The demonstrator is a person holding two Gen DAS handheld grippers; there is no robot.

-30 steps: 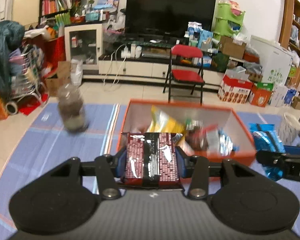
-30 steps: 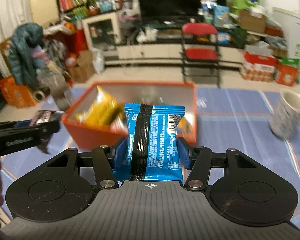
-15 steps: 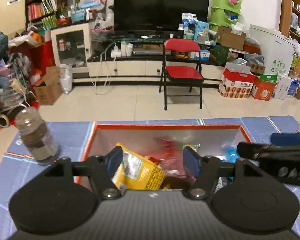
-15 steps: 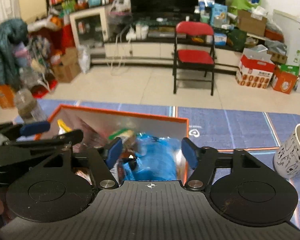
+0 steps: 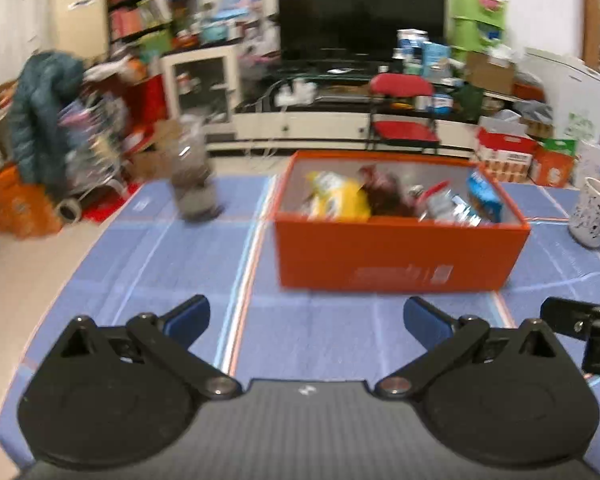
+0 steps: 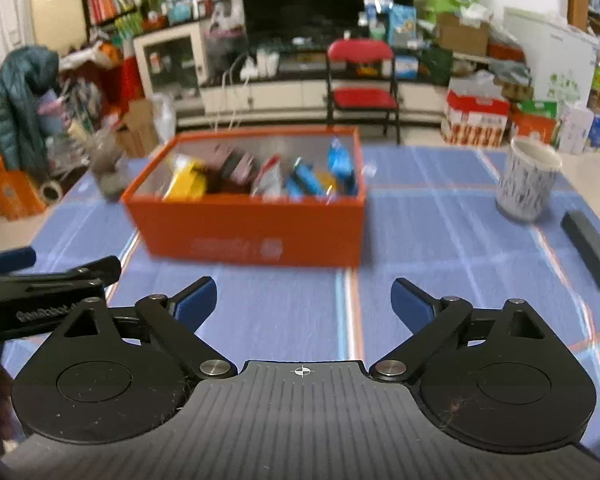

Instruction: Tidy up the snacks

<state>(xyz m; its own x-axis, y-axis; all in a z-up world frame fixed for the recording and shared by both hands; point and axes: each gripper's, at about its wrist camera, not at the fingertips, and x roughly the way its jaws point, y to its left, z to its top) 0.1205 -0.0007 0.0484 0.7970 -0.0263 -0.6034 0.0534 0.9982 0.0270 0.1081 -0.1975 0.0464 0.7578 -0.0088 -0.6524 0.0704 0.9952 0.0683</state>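
An orange box (image 5: 396, 256) sits right of centre in the left wrist view and a little left of centre in the right wrist view (image 6: 252, 232), resting on a blue cloth with pale and reddish stripes (image 5: 172, 264). The snacks lie inside it in a loose heap: a yellow packet (image 5: 340, 200) toward the left end, a dark brownish-red packet (image 5: 388, 196) beside it, silvery and red wrappers (image 5: 440, 204) in the middle, and a blue packet (image 5: 484, 196) leaning at the right end. The right wrist view shows the same run, yellow (image 6: 188, 180) at the left and blue (image 6: 338, 164) standing at the right wall. The left gripper (image 5: 306, 322) occupies the bottom of its frame, its blue pads (image 5: 188, 318) spread wide and opening further, with only bare cloth between them. The right gripper (image 6: 302, 304) shows the same at the bottom of its own frame: pads (image 6: 414, 304) far apart and opening, nothing between them; its black edge also shows at the lower right of the left wrist view. Left of the box, toward the upper left, stands a blurred jar with dark contents (image 5: 194, 184). At the right edge stands a white cup with a dark pattern (image 6: 528, 184), and just below it a dark grey bar (image 6: 592, 248) lies flat on the cloth. Beyond the cloth are a red folding chair (image 6: 360, 76) and a dark television (image 5: 360, 12).
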